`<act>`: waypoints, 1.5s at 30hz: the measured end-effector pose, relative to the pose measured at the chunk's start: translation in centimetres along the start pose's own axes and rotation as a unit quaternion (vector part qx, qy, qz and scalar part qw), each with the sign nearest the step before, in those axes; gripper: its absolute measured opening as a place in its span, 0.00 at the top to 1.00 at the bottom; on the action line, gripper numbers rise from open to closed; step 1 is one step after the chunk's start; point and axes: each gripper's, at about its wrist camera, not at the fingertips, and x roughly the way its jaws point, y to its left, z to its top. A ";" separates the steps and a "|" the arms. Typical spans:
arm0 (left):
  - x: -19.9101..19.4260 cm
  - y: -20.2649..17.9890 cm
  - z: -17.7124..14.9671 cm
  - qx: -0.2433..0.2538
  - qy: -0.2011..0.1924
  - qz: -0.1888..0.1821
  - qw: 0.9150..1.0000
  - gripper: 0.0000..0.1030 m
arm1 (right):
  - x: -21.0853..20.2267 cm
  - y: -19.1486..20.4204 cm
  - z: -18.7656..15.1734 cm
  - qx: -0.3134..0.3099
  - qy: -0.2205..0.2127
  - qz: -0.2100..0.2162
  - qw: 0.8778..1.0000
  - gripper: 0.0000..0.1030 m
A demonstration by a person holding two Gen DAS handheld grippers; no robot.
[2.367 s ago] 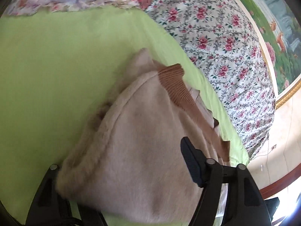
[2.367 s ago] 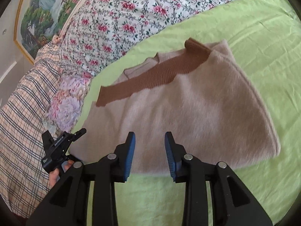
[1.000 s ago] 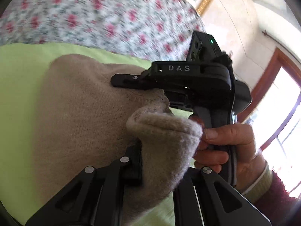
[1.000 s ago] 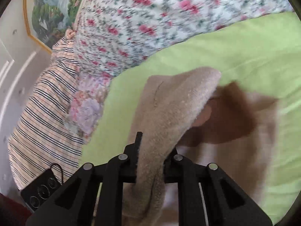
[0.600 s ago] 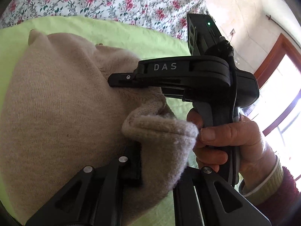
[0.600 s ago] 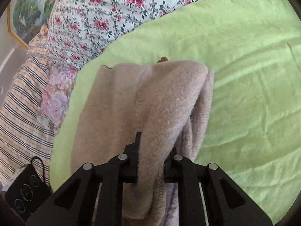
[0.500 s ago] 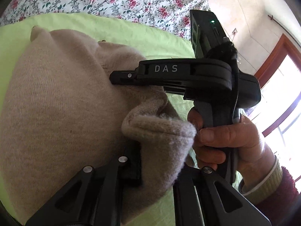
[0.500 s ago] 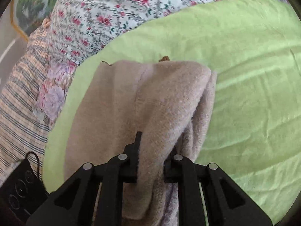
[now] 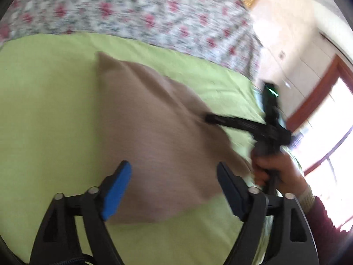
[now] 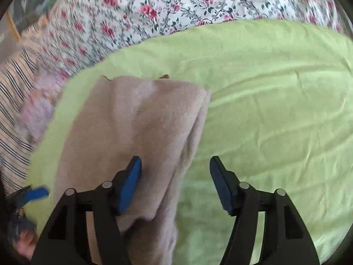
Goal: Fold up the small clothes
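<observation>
A beige knitted sweater (image 9: 154, 132) lies folded on the light green sheet (image 9: 44, 101). In the right wrist view it (image 10: 141, 128) lies at centre left, its folded edge running down the middle. My left gripper (image 9: 174, 185) is open and empty, just above the sweater's near edge. My right gripper (image 10: 176, 181) is open and empty over the sweater's right folded edge, its left finger (image 10: 130, 183) above the fabric. The right gripper also shows in the left wrist view (image 9: 238, 123), at the sweater's right edge.
A floral bedspread (image 10: 167, 6) lies beyond the green sheet (image 10: 275, 110). Striped and flowered fabric (image 10: 19, 101) lies at the left. A wall and a wood-framed window (image 9: 320, 114) are at the right. A hand holds the right gripper's handle (image 9: 273, 170).
Both grippers were shut on the folded sweater edge half a second ago. Both have opened and let go, and the sweater now lies flat. The left view has pulled back.
</observation>
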 end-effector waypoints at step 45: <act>-5.4 20.6 -5.1 -0.152 0.029 -0.050 0.987 0.33 | 9.6 15.6 -6.6 -0.016 0.094 0.130 0.987 0.46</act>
